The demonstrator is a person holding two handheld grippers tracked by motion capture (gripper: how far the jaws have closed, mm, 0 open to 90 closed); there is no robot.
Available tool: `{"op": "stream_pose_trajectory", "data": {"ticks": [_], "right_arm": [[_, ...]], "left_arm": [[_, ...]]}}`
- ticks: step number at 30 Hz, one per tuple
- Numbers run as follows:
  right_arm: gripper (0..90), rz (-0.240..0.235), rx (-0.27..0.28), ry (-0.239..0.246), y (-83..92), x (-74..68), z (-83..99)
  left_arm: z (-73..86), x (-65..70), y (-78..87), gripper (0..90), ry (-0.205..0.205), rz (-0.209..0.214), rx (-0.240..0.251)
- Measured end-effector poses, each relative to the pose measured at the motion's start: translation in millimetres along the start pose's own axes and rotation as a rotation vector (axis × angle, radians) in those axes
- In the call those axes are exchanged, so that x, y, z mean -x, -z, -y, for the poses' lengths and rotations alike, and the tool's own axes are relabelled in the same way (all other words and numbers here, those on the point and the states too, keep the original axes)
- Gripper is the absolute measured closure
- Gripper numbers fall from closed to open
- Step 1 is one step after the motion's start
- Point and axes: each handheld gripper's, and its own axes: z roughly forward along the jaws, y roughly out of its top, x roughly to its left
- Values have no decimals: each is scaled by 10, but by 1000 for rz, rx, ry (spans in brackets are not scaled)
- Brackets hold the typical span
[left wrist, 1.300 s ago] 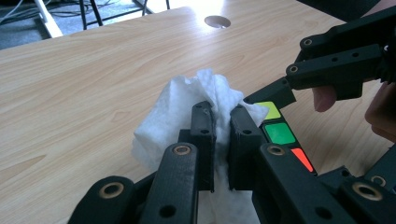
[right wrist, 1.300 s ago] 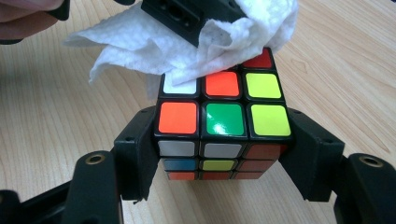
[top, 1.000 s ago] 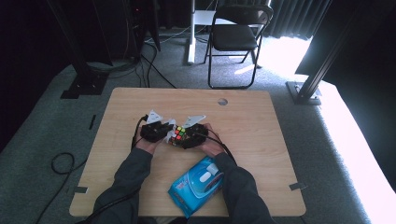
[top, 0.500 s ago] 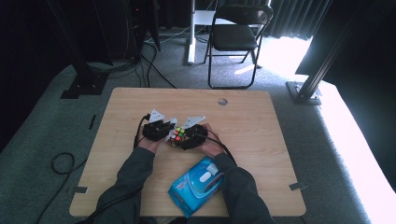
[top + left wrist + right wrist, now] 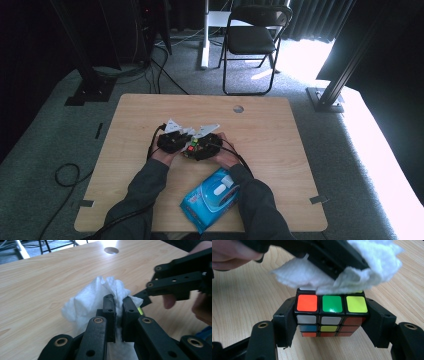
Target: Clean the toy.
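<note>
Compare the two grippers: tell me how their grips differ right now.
The left gripper has its fingers nearly together, pinching a crumpled white wipe; the right gripper has its fingers spread wide, clamped on opposite sides of a puzzle cube. The left gripper works from above, pressing the wipe onto the cube's top; the right gripper holds the cube low over the wooden table. Both are black, hand-held and shut on something.

in the right gripper view the white wipe (image 5: 352, 277) is covering the far rows of the puzzle cube (image 5: 331, 315) (its top face), and in the high view the wipes pack (image 5: 215, 199) is lying half hidden under a sleeve (image 5: 262, 210).
</note>
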Motion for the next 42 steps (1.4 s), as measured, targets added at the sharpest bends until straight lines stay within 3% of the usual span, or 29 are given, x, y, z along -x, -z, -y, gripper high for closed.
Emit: {"op": "stream_pose_trajectory", "data": {"ticks": [19, 24, 42], "right_arm": [[344, 1, 10, -12, 7, 5, 1], [344, -2, 11, -7, 7, -3, 1], [345, -3, 20, 11, 20, -20, 0]], "left_arm": [[-19, 135, -28, 840, -22, 51, 8], [-35, 131, -28, 839, -41, 43, 1], [-30, -60, 20, 837, -15, -44, 3]]}}
